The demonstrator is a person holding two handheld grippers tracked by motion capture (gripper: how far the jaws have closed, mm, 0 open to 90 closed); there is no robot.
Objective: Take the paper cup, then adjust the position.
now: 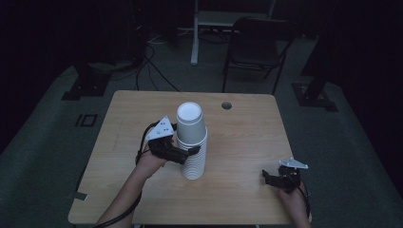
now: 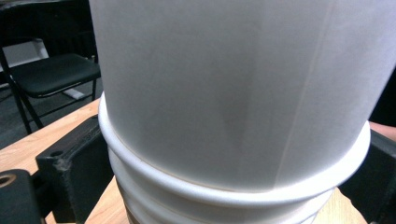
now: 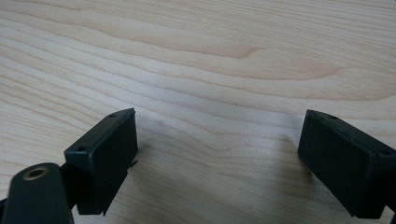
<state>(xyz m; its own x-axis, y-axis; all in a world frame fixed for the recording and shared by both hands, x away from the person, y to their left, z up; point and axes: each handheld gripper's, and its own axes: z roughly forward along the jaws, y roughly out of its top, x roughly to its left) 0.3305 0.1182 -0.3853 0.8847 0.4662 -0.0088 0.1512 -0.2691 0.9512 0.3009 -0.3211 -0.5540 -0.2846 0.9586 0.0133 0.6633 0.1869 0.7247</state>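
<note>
Left hand-held gripper straddles the cup stack mid-height.

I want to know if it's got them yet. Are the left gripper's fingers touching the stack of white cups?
Cannot tell. In the left gripper view the fingers sit on both sides of the cup stack, tight against its rims, but no clear contact or gap shows.

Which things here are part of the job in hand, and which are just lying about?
In the job:
- stack of white paper cups, upside down
- left gripper, jaws either side of the stack
- table

Lying about:
- right gripper, jaws open, low over bare wood
- folding chair behind the table
- cables on the floor
</note>
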